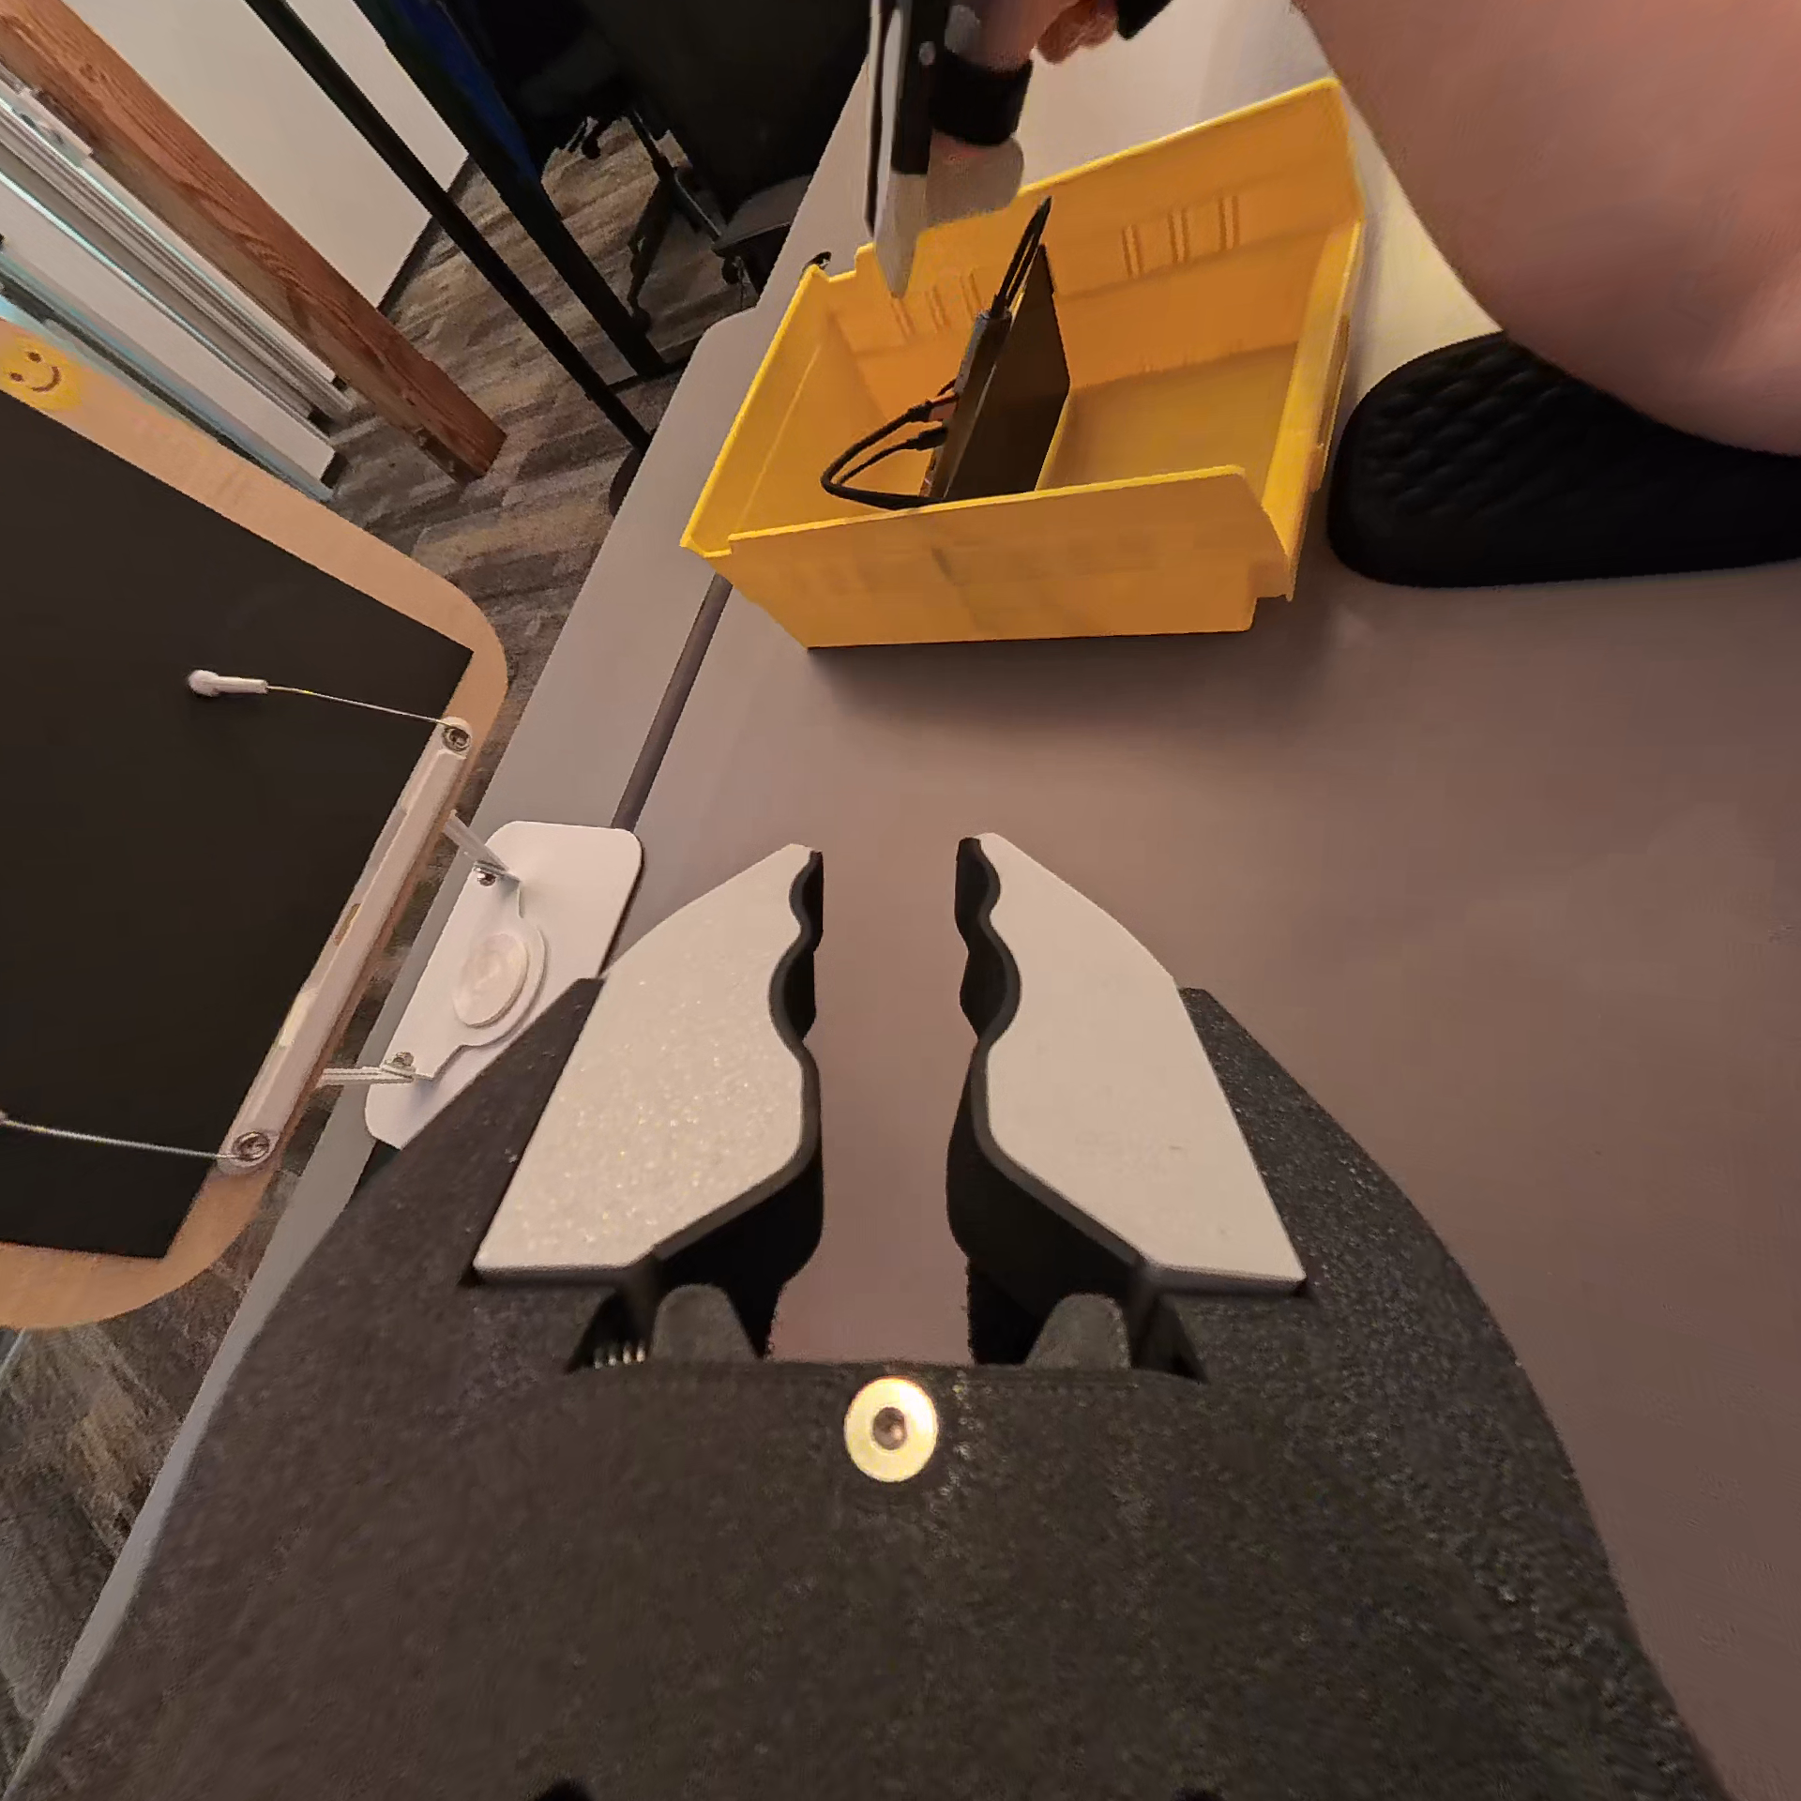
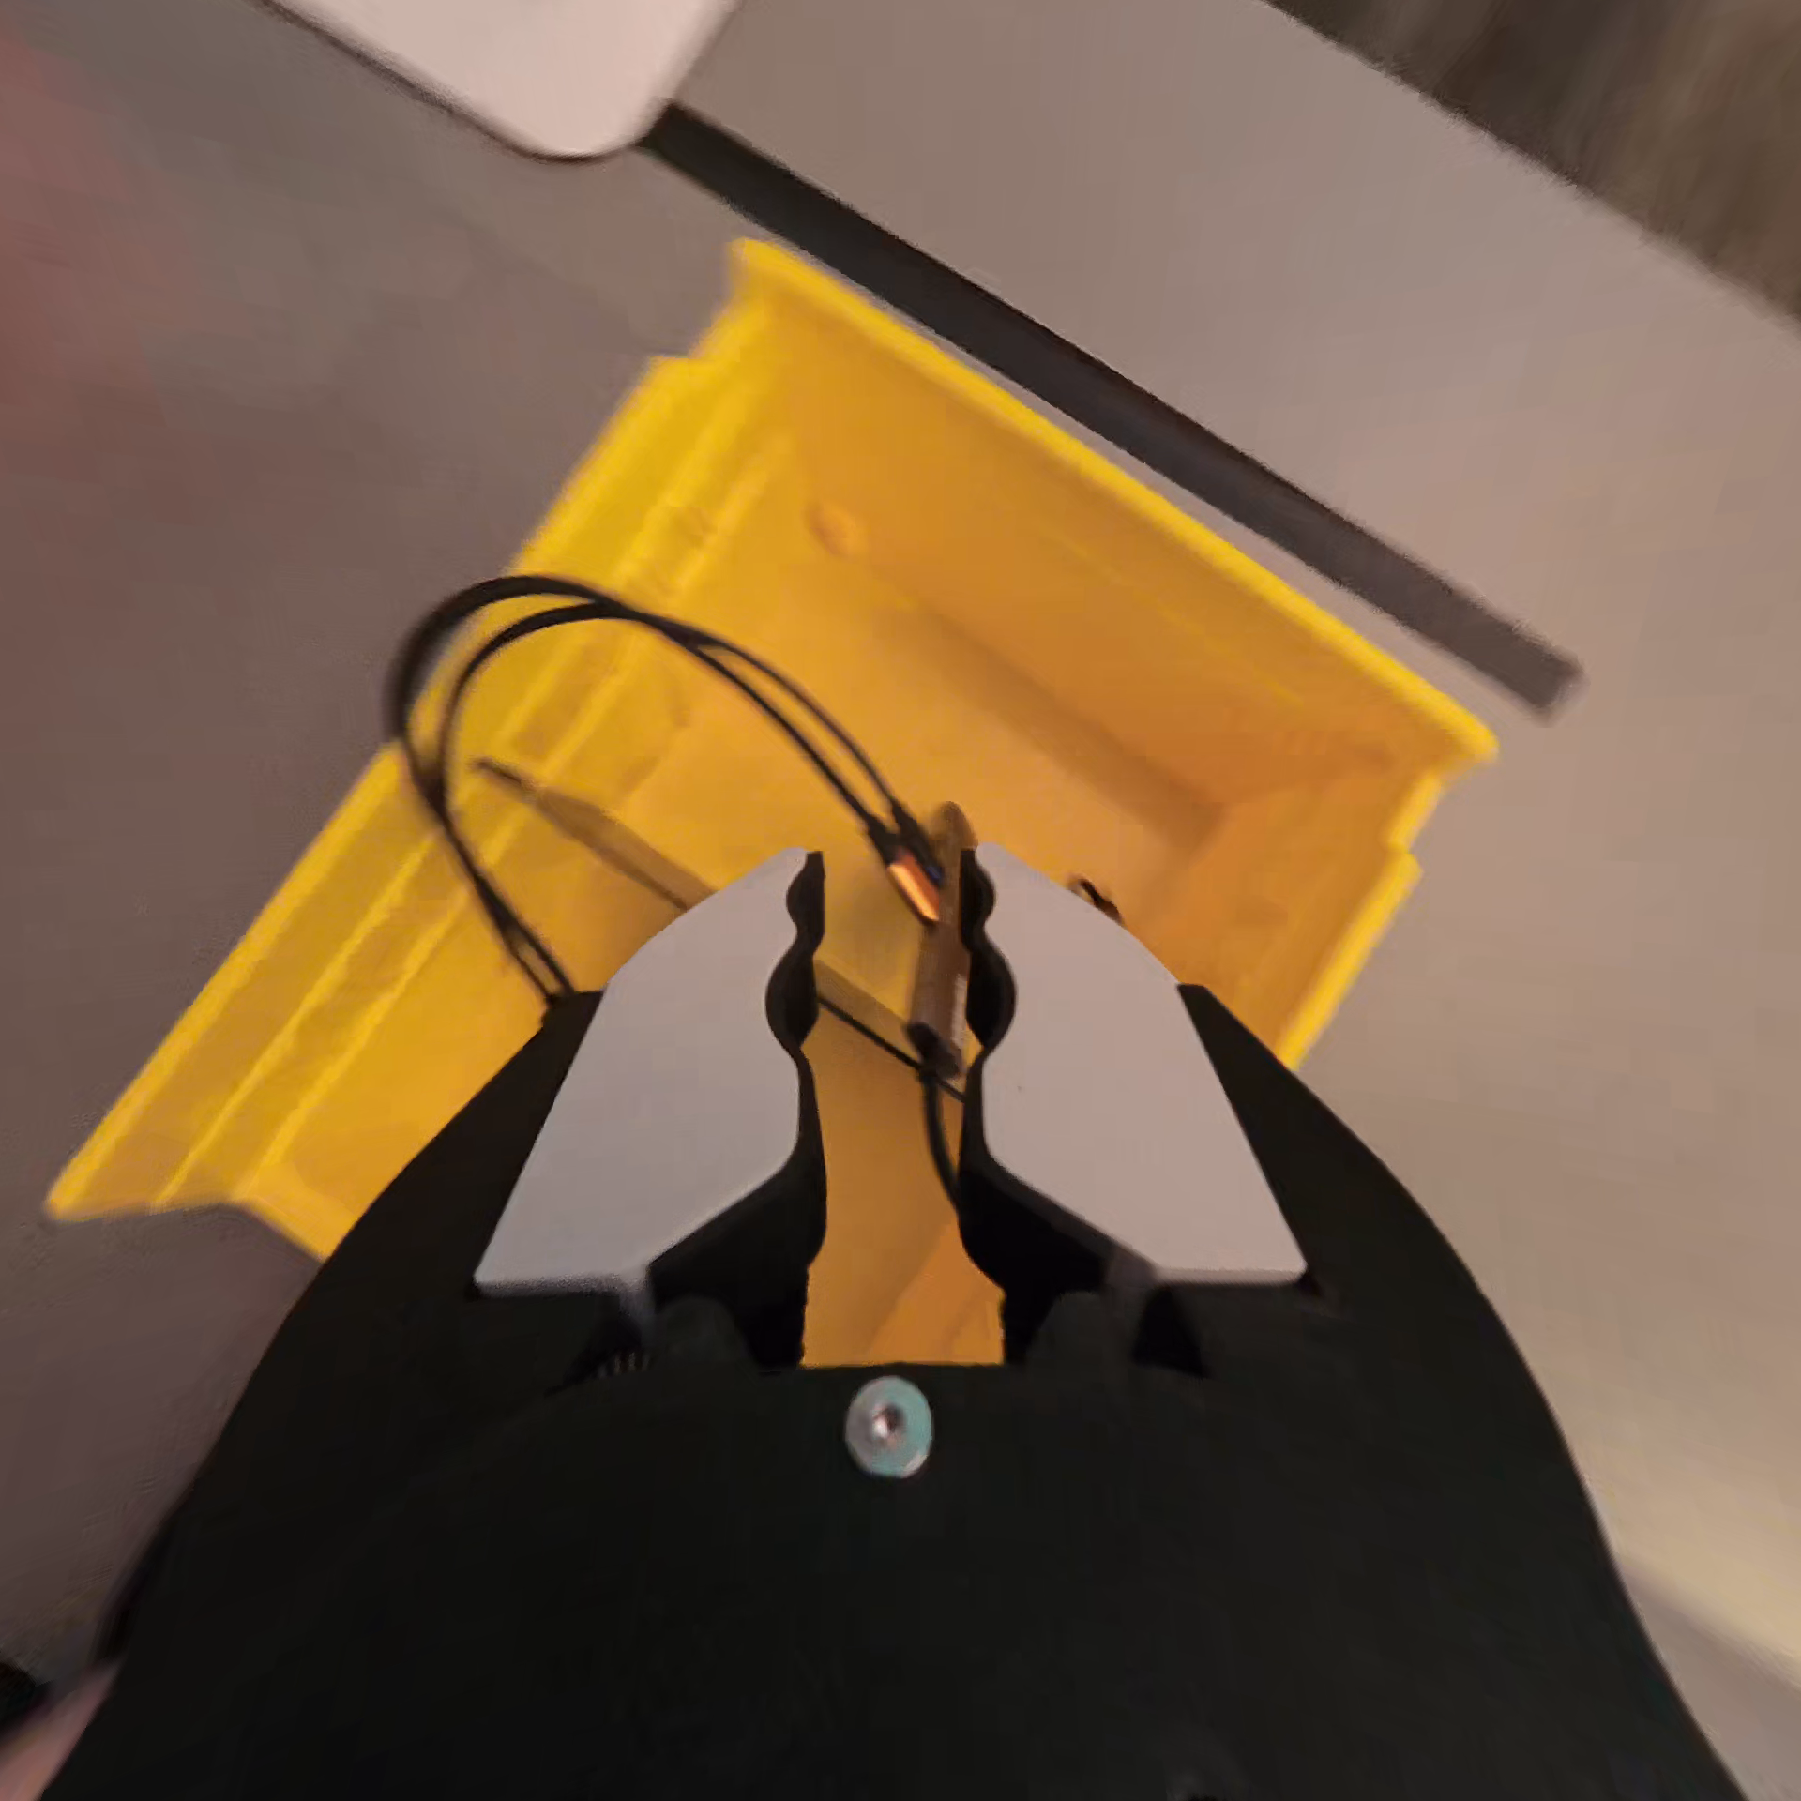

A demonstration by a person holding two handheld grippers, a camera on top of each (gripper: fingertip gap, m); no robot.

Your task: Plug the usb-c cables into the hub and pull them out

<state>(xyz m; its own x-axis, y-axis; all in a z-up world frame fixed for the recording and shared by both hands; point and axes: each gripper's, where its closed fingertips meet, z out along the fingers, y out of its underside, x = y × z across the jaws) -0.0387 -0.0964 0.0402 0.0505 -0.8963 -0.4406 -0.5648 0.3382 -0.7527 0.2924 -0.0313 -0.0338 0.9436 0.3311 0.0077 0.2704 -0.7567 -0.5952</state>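
Observation:
A yellow bin stands at the back of the grey table. A black divider stands upright inside it. The thin dark hub leans against the divider, with black cables looping from its lower end. My left gripper is open and empty, low over the bare table well short of the bin. My right gripper hangs over the bin's back left corner. In the blurred right wrist view it is open above the bin, with the hub below near its right finger. The cables arc left, and an orange connector sits by the hub.
A black padded rest lies right of the bin under a person's arm. A white plate is clamped at the table's left edge, beside a black board with a wooden rim. A dark seam runs along the table.

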